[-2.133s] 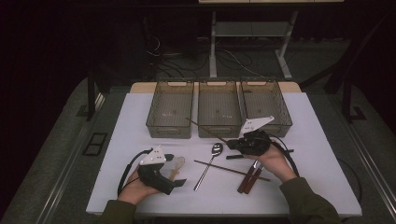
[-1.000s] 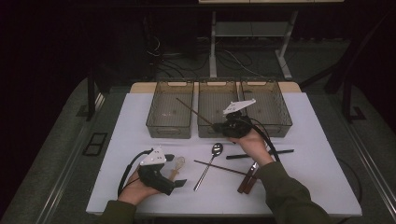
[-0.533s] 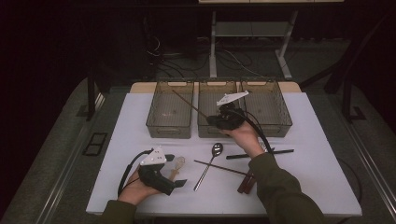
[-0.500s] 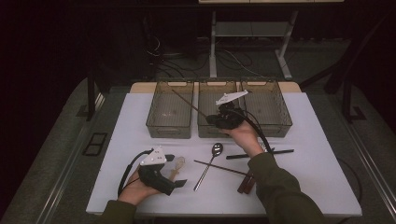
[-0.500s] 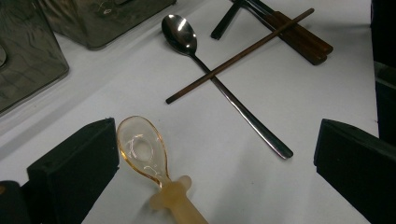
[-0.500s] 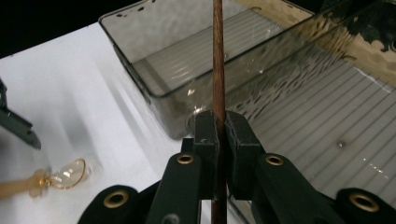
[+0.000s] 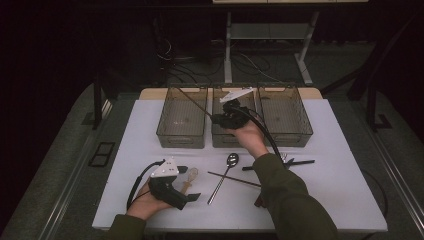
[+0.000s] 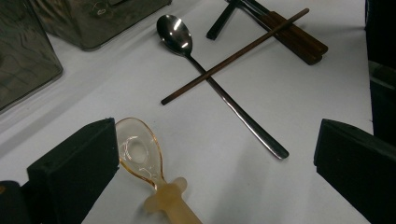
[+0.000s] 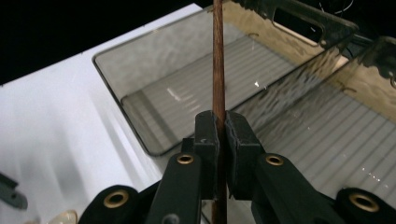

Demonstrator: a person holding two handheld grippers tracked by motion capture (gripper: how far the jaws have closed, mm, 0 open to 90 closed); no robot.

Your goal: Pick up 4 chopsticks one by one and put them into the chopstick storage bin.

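My right gripper (image 7: 217, 119) hangs over the near part of the clear bins, shut on a thin brown chopstick (image 7: 194, 104) that slants up and to the left over the left bin (image 7: 181, 134). In the right gripper view the chopstick (image 9: 217, 60) stands pinched between the pads of that gripper (image 9: 221, 133). My left gripper (image 7: 188, 183) rests on the white table, open, with a translucent amber spoon (image 7: 190, 176) just at its jaws. The left gripper view has that amber spoon (image 8: 140, 154) lying beside the left jaw, untouched.
Three clear bins stand in a row at the back: left, middle (image 7: 226, 139) and right (image 7: 285, 135). On the table lie a metal spoon (image 7: 227, 170), a second brown chopstick (image 7: 235, 179) across it, and dark utensils (image 7: 280, 164) with wooden handles (image 8: 292, 35).
My right hand has risen from the table and moved back and left to the bins, carrying the chopstick. The left hand has stayed in place.
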